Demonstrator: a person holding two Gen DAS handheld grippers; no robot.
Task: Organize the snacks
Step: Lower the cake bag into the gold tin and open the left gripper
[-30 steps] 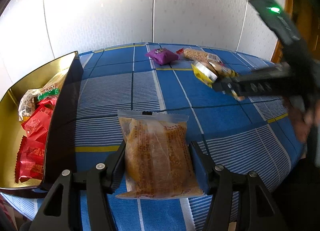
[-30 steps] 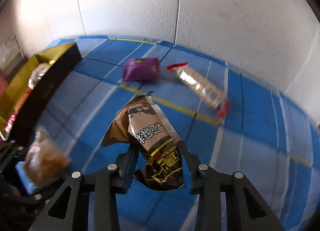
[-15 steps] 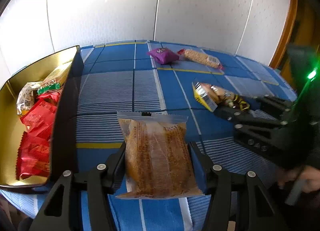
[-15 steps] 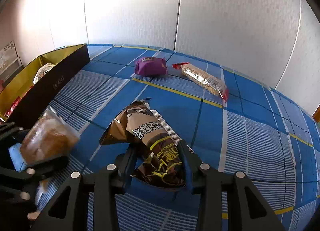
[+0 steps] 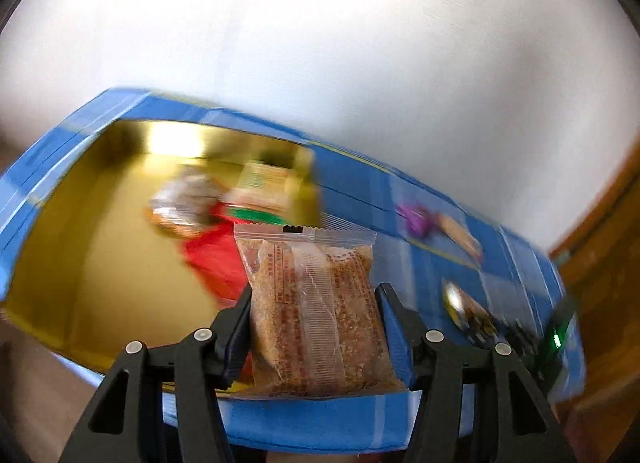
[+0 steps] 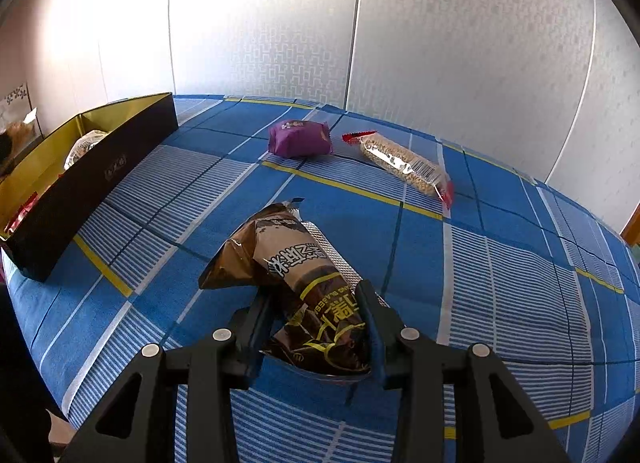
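The step in hand seems to be the carrying of two snacks to the gold box (image 5: 80, 263), which serves here as the landmark. To do it well, the person should bring the left tool (image 5: 314, 327) fully above the open inside of the box, lower it close to the gold floor, and only then loosen the grip, so that the packet does not slide off the wall. A free part of the floor, beside the red packets (image 5: 212, 259) and the other wrapped snacks already lying in the box, looks the better place to aim.

The left tool is about half open and its two fingers press on the sides of a clear packet of brown crisp cake (image 5: 320, 303). This packet hangs above the near edge of the box (the view is blurred, so the exact height is not clear).

The right tool (image 6: 316, 323) is narrower, and its fingers close on the lower part of a brown wrapper (image 6: 288, 275) with yellow lines. This wrapper is over the blue checked cloth of the bench (image 6: 520, 283), well apart from the box, whose dark outer wall (image 6: 92, 191) stands at the left. It should wait until the left tool leaves the box.

Beyond the box, farther along the bench, a purple packet (image 6: 300, 138) and a long bar with red ends (image 6: 404, 163) lie just beside each other, not yet collected.
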